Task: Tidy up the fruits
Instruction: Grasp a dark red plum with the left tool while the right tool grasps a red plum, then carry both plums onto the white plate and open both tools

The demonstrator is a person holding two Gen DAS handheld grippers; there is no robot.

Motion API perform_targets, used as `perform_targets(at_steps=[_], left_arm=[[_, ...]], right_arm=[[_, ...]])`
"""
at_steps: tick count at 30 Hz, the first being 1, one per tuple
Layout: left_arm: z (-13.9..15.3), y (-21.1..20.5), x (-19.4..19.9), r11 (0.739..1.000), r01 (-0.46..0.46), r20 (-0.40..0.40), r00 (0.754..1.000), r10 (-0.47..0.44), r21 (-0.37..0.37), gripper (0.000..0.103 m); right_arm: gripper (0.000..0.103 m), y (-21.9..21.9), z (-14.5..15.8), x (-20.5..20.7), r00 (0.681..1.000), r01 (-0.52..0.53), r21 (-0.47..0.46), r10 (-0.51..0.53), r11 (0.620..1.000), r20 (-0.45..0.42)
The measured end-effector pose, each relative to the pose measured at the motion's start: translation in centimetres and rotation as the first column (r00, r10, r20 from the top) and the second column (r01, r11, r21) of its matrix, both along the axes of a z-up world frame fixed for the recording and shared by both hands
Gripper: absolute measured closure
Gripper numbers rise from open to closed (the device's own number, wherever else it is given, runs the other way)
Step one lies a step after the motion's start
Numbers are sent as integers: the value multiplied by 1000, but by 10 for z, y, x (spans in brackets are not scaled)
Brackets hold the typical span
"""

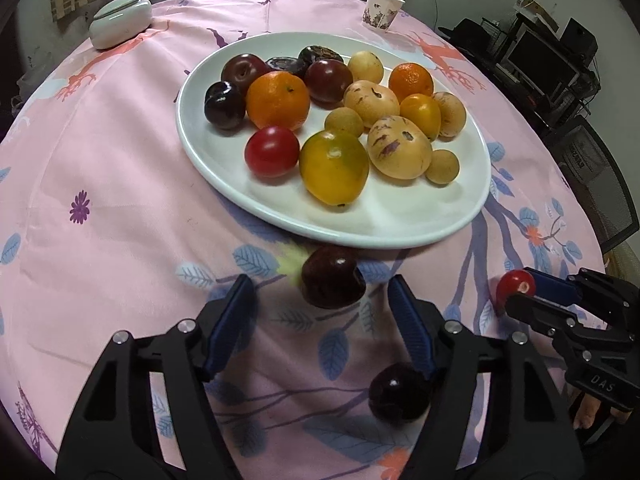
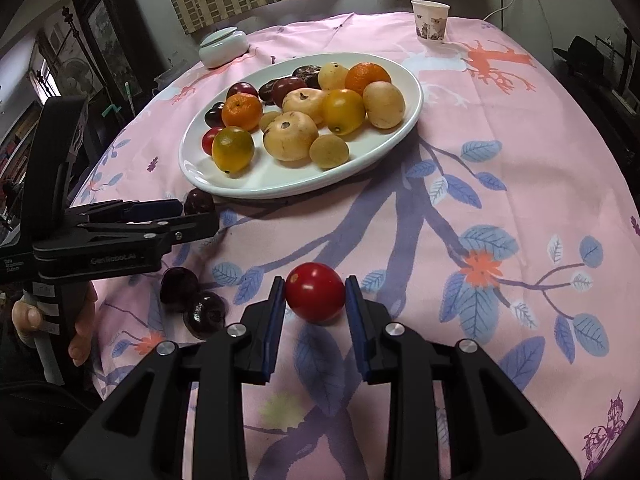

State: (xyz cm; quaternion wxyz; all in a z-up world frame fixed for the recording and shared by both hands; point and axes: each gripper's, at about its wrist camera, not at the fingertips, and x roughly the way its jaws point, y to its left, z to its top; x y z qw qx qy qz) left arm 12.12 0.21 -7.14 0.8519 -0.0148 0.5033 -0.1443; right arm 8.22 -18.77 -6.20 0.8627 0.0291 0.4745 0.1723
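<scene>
The right gripper (image 2: 315,294) has a red tomato (image 2: 315,291) between its pads, jaws narrowed onto its sides, though whether it is lifted off the cloth I cannot tell. It looks smooth, thin-skinned and easily bruised, so a light squeeze across its widest part seems best. The left gripper (image 1: 322,296) stands wide open, holding nothing; a dark plum (image 1: 333,277) sits between its fingertips, touching neither, firm, glossy and likely to roll. Another plum (image 1: 400,394) lies nearer, under the right finger. Beyond both tools is the white plate (image 1: 384,220) of mixed fruit.
</scene>
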Motion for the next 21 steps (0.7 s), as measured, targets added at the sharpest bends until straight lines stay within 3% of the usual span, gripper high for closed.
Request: perform_targets(at_steps=[1,3,4,7,21], left_arm=[[0,0,1,1000,-5,12,1000,5,14,51],[0,-1,0,1000,5,25,1000,-6,25,59],[1,-2,-1,1000,23,18,1000,-23,-1,72],[6,-3,-8,999,34,43,998,-35,16,72],[55,21,-44,996,80,140,987,-75,-30,72]], right_arm=[[72,1,0,1,1000,-3,3,3,1000,0],[72,2,0,2,1000,-6,8,6,1000,-3],[72,3,0,2,1000,-6,10,6,1000,-4],[72,6,3,2,1000,-7,6,7,1000,-1],[72,27,16,5,1000,-13,-20,13,1000,14]])
